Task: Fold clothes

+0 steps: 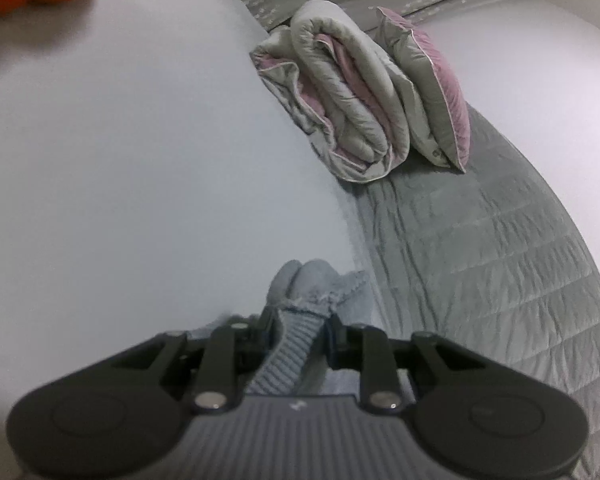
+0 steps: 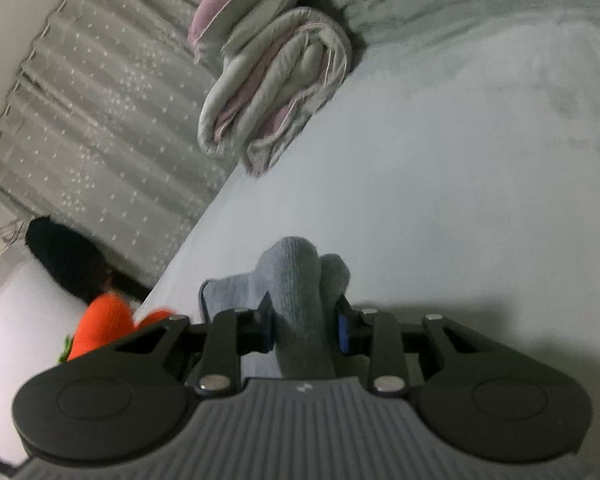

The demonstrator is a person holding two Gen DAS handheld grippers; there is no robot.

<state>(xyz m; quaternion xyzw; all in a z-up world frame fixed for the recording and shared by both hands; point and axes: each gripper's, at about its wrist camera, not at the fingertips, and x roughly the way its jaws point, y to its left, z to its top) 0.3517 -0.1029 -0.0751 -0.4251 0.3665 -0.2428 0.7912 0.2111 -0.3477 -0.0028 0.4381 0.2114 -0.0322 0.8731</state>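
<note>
Knitwear [image 1: 288, 344], pale blue and ribbed, is being held over the sheet [image 1: 120, 160] on the bed, pinched at two spots. At the left gripper [image 1: 296, 326], a ribbed edge is being clamped between narrowed jaws; at the right gripper [image 2: 304, 320], a thicker bunch is being gripped likewise. It is judged soft, light and stretchy, best taken at the ribbed hems. No writing is being shown legibly.
</note>
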